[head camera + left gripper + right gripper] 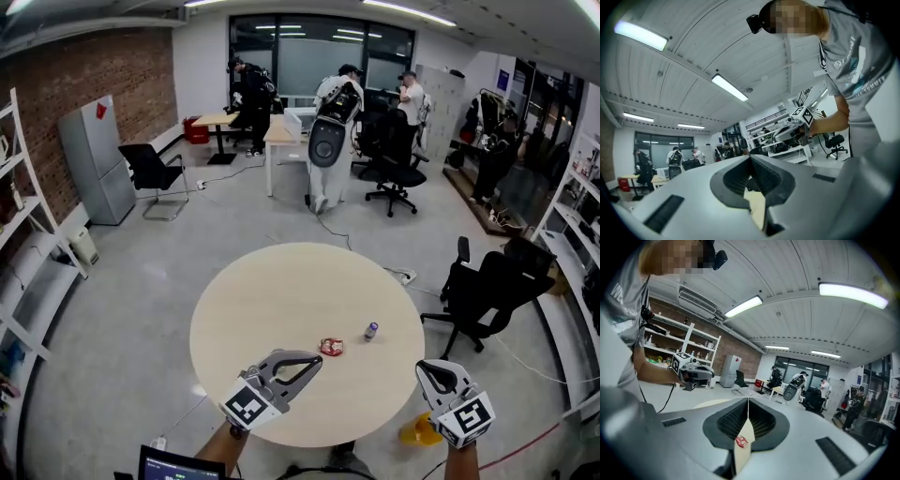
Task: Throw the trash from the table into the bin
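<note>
Light wood forms the top of the round table, on which two items of trash are recorded. A crumpled red wrapper lies on the near half of the top, and a small can is set just beside it, to its right and slightly farther from the person; whether the can stands or lies cannot be determined. The two items are seen to be apart, not touching. The left gripper is held over the near edge of the table, its tips directed towards the wrapper and near it without contact. Its jaws are observed closed tip to tip, with nothing between them. The right gripper is held at the right edge of the table, near the can but clear of it. Its jaws are likewise pressed together along a thin line and nothing is gripped; in the right gripper view the wrapper is seen on the table top beyond the closed jaws. A yellow object is noted on the floor below the table's right edge; its nature cannot be established. A black office chair is recorded to the right of the table.
</note>
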The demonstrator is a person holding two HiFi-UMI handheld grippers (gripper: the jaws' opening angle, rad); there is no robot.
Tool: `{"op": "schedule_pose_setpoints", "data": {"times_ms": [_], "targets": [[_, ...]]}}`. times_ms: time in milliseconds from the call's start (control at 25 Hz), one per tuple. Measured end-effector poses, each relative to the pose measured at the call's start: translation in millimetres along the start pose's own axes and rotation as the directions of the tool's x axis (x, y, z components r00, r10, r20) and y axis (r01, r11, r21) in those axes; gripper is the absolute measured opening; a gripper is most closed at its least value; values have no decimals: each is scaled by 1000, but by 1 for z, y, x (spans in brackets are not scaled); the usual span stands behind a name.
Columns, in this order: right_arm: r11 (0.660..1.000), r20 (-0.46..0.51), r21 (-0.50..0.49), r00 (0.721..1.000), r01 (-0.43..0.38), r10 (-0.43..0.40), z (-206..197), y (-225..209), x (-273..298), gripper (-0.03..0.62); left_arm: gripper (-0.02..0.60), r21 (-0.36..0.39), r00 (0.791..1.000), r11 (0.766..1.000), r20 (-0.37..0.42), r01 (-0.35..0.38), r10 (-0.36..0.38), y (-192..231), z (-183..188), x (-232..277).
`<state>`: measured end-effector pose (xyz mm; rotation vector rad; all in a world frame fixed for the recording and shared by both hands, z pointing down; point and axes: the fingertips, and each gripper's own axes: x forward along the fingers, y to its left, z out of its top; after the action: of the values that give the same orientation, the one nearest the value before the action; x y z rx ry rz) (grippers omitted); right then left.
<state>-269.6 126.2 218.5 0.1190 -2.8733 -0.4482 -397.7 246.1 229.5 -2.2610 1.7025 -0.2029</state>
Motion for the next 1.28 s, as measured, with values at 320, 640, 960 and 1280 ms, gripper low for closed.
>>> {"op": "schedule_pose_setpoints", "data": {"times_ms": [320, 640, 960, 1280], "targets": [[972, 5, 4, 972, -234, 234, -9, 26, 127, 11, 41, -45, 979, 982, -102, -181, 176, 52, -51, -44], [898, -42, 49, 898, -437, 439, -54, 56, 259, 16, 41, -74, 929, 946, -226, -316, 293, 90, -116, -68], [784, -167, 121, 766, -609, 621, -123, 126, 359, 115, 41, -143, 867, 893, -345, -427, 360, 94, -186, -100], [713, -349, 171, 635, -680, 689, -206, 182, 417, 161, 41, -200, 822, 836, -398, -511, 408, 85, -230, -117]]}}
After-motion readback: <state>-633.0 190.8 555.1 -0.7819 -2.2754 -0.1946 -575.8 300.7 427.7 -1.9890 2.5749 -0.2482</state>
